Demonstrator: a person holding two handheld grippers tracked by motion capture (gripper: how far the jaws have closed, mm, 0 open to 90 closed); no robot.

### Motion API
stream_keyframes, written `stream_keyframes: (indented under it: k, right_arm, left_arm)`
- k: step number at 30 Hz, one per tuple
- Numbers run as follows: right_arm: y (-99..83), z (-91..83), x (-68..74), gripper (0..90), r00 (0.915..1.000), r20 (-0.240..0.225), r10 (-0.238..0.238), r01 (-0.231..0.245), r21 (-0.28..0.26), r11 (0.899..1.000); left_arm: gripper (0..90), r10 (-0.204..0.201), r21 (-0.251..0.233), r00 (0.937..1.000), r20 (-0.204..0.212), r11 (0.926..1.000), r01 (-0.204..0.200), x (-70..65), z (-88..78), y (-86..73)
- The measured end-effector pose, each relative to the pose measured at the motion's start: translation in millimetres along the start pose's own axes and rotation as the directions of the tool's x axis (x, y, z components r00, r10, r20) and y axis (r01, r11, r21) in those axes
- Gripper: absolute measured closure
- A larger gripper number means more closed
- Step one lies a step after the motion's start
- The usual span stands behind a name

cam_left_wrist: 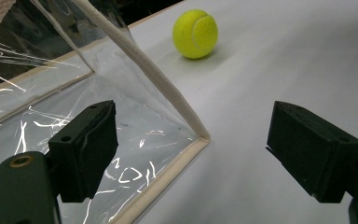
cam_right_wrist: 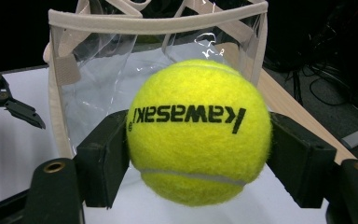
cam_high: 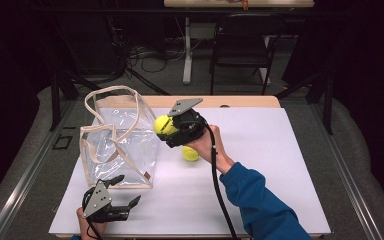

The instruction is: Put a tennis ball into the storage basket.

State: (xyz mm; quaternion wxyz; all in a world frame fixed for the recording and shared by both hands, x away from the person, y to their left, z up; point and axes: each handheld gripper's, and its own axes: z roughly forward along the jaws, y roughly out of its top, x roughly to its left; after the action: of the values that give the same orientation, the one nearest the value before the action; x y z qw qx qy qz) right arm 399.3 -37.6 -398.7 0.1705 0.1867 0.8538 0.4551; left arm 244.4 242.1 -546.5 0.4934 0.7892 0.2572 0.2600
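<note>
My right gripper [cam_high: 167, 127] is shut on a yellow tennis ball [cam_high: 164, 124], held above the table just right of the clear plastic tote bag [cam_high: 117, 145]. Up close, that ball [cam_right_wrist: 199, 129] sits pinched between both black jaws, with the bag [cam_right_wrist: 98, 70] standing right behind it. A second tennis ball [cam_high: 190, 153] lies on the white table surface under my right hand. My left gripper [cam_high: 125, 192] rests near the front edge, open, at the bag's front right corner. Its jaws straddle the bag's beige-trimmed corner [cam_left_wrist: 198, 135] without touching, and the loose ball [cam_left_wrist: 195, 33] lies beyond.
The white sheet [cam_high: 260, 165] covers a wooden table [cam_high: 240, 101]. Behind the table stand a dark folding chair [cam_high: 242, 42] and a white desk leg [cam_high: 187, 50] with cables on the floor. The bag's beige handles [cam_high: 112, 100] stand up over its open top.
</note>
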Motion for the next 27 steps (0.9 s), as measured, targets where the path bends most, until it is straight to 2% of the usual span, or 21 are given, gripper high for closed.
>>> stream_keyframes:
  k: [27]
  right_arm:
    - [19.5,5.3,-10.1,26.0,0.9999,0.011,0.012,-0.011,-0.012,1.000]
  left_arm:
    - [16.0,-0.005,-0.002,1.0000,0.001,1.0000,0.005,-0.2,-0.1,-0.2]
